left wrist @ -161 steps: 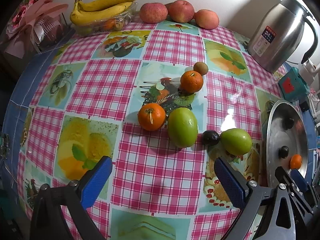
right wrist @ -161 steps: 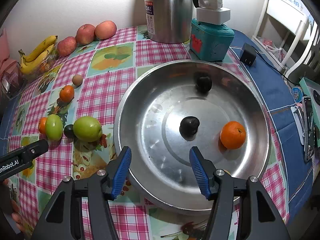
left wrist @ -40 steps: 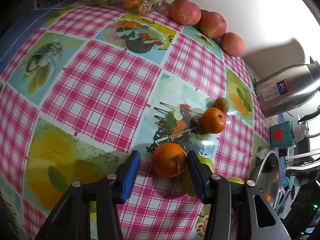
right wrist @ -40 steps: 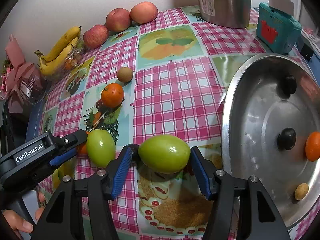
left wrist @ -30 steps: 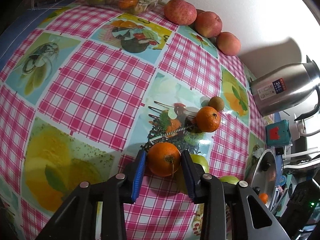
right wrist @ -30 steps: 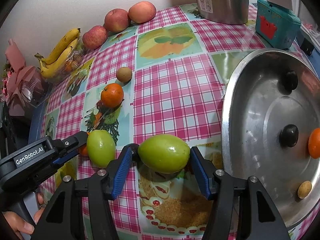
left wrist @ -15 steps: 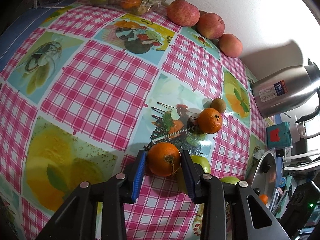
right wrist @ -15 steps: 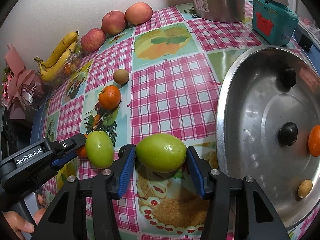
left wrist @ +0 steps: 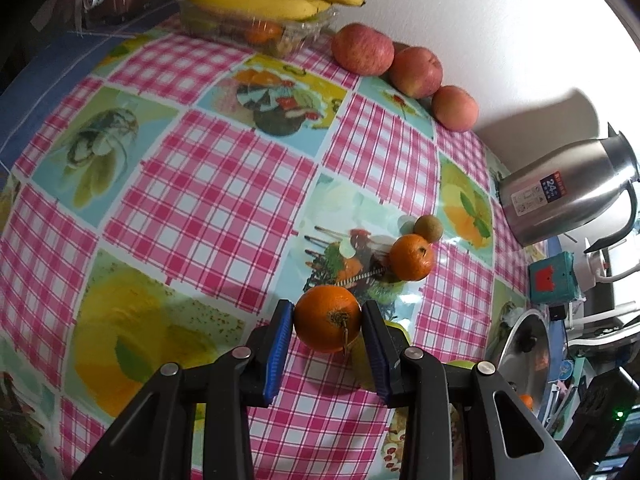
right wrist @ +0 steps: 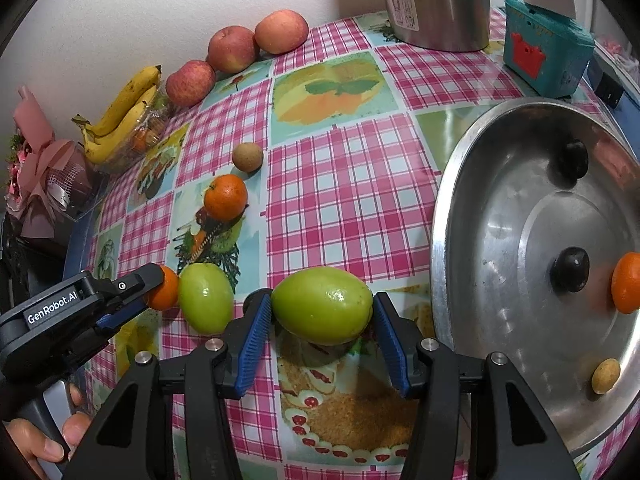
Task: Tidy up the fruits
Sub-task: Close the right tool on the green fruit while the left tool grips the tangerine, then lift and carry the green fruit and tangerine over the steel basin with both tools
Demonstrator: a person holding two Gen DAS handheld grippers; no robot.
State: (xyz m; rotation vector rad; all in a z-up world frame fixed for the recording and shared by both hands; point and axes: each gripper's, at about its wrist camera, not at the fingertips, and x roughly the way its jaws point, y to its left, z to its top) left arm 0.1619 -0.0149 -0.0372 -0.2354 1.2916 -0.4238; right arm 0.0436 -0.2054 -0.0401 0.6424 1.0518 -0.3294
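My left gripper (left wrist: pixel 327 309) is shut on an orange (left wrist: pixel 326 326), its blue pads pressed on both sides. The right wrist view shows the same orange (right wrist: pixel 165 289) beside a green fruit (right wrist: pixel 206 298) on the cloth. My right gripper (right wrist: pixel 321 301) is shut on a second green fruit (right wrist: pixel 322 306), a pad at each end and a shadow under it. To its right, the steel basin (right wrist: pixel 437 248) holds two dark fruits, an orange (right wrist: pixel 626 288) and a small yellowish fruit (right wrist: pixel 605 376).
Another orange (right wrist: pixel 225 197) and a small brown fruit (right wrist: pixel 247 157) lie farther back on the checked tablecloth. Three apples (right wrist: pixel 232 49) and bananas (right wrist: pixel 120 114) line the wall. A steel kettle (right wrist: pixel 436 0) and a teal box (right wrist: pixel 544 54) stand behind the basin. A hand (right wrist: pixel 60 436) grips the left handle.
My right gripper's jaws have closed in until the pads touch the green fruit. My left gripper closed on the orange about a second ago and still holds it in much the same place.
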